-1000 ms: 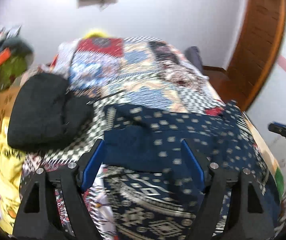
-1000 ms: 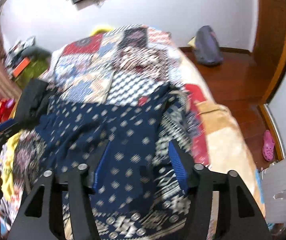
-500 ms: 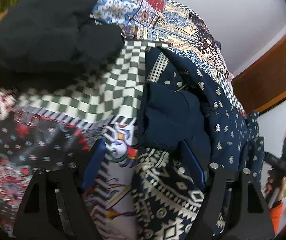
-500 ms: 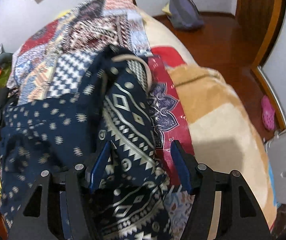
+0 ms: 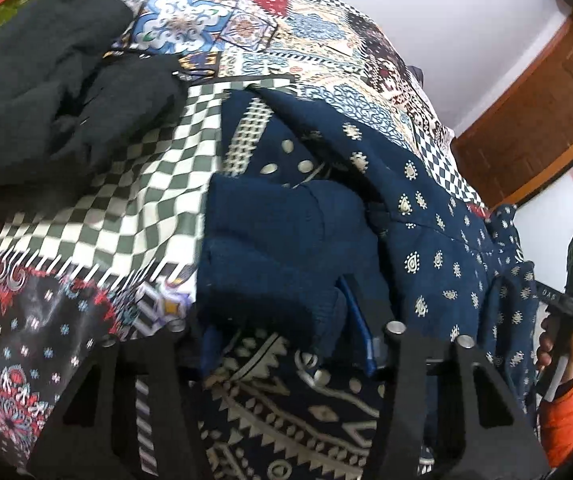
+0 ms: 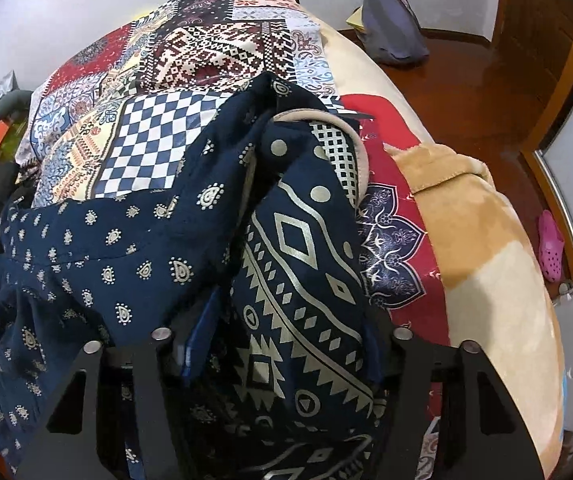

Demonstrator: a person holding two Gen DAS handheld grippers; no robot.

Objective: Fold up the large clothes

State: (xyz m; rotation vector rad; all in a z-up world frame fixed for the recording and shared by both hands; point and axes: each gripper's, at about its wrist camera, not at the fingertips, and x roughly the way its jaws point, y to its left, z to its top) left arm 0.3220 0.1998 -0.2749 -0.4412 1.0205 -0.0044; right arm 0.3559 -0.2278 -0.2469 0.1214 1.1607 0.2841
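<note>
The navy patterned garment (image 6: 134, 240) is seen bunched in the lower centre of both views, spread over a patchwork bedspread (image 6: 206, 48). Its folded plain-blue part (image 5: 278, 248) fills the lower middle of the left wrist view, and its band of white geometric print (image 6: 298, 280) runs down the middle of the right wrist view.

Cloth is bracketed by both tools. The jaws of the left gripper (image 5: 282, 340) have just been closing, with the plain-blue fold between them; whether the pads are already pressed on it cannot be told. The jaws of the right gripper (image 6: 282, 344) have likewise just been closing around the printed band, and a firm pinch cannot be confirmed either.

The step in hand is judged to be the taking of two holds on the garment's near edge. Both pinches would need to be completed next, then the edge lifted evenly and carried over.

A black garment (image 5: 38, 92) is heaped at the upper left of the left view.
</note>
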